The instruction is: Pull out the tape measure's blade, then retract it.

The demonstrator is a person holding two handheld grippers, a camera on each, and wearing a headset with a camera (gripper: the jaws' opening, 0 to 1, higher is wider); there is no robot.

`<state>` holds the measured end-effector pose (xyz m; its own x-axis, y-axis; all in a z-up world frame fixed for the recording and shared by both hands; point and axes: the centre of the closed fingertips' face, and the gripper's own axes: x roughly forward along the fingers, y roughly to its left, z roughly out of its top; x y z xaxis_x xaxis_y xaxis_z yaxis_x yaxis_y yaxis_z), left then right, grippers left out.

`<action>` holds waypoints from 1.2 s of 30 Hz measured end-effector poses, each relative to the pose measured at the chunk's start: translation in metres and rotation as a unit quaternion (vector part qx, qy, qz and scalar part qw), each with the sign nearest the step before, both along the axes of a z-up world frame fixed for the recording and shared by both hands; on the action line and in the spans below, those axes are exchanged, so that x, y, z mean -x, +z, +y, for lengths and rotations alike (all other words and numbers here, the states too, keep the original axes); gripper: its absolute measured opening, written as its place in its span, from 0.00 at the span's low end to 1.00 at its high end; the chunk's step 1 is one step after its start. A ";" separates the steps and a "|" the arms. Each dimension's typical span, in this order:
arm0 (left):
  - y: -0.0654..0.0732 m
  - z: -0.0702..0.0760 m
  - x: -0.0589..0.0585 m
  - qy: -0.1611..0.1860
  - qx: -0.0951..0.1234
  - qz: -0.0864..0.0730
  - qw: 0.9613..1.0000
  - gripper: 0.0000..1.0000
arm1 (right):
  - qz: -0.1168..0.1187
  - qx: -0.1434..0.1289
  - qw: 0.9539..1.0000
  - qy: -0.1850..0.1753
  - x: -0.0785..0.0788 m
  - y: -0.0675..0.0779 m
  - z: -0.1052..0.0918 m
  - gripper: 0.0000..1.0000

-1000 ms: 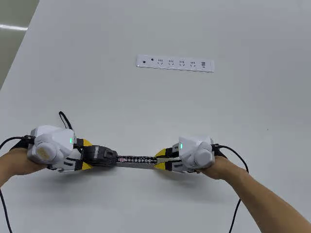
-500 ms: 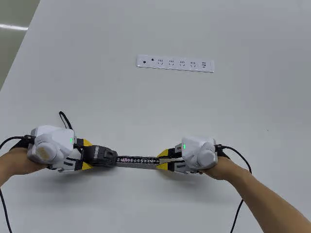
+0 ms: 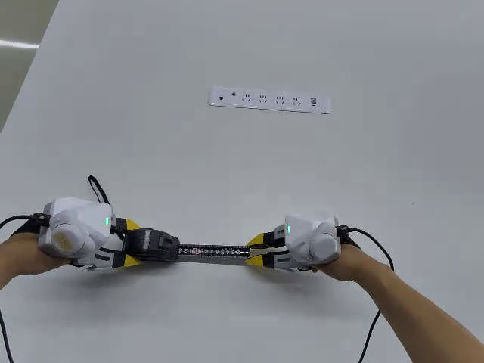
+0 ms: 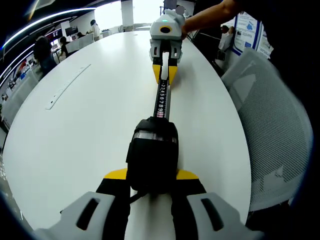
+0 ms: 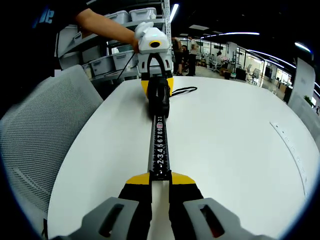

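The white tabletop (image 3: 227, 174) spreads wide across the middle and top of the head view. On it is a white power strip (image 3: 269, 100) well apart from my work, in the upper centre. The table's far-left edge cuts the upper left corner, with floor beyond. In the left gripper view the near edge curves down the right side, close beside the tape, and a grey mesh chair (image 4: 270, 110) stands just past it. The room to move lies up-frame in the head view, over bare table. A thin black cable (image 3: 97, 185) loops on the surface at lower left.

The left gripper (image 3: 134, 242) is at lower left in the head view, its yellow-tipped fingers (image 4: 116, 174) clamped on the two sides of the black tape measure case (image 3: 153, 243). The case lies low on the table. The right gripper (image 3: 255, 250) faces it from lower centre-right, jaws pressed together on the tip of the dark numbered blade (image 3: 215, 250). The blade runs straight and level between the two grippers, just above the tabletop or on it; I cannot tell which. It carries white numerals along its length and a red mark near the case mouth.
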<state>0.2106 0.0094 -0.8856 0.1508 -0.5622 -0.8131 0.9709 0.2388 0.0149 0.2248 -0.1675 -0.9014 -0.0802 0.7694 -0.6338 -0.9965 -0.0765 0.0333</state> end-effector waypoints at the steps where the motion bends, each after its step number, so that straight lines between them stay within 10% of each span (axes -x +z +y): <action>1: 0.000 0.000 0.000 0.000 0.000 0.000 1.000 0.27 | 0.000 0.001 1.000 0.000 0.000 0.000 -0.001 0.09; 36: 0.000 -0.001 0.000 0.000 0.000 0.000 1.000 0.27 | 0.000 0.009 1.000 -0.006 -0.004 -0.002 -0.025 0.09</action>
<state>0.2105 0.0081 -0.8861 0.1511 -0.5618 -0.8134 0.9707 0.2397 0.0148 0.2286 -0.1922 -0.9031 -0.0710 0.7589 -0.6473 -0.9973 -0.0646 0.0337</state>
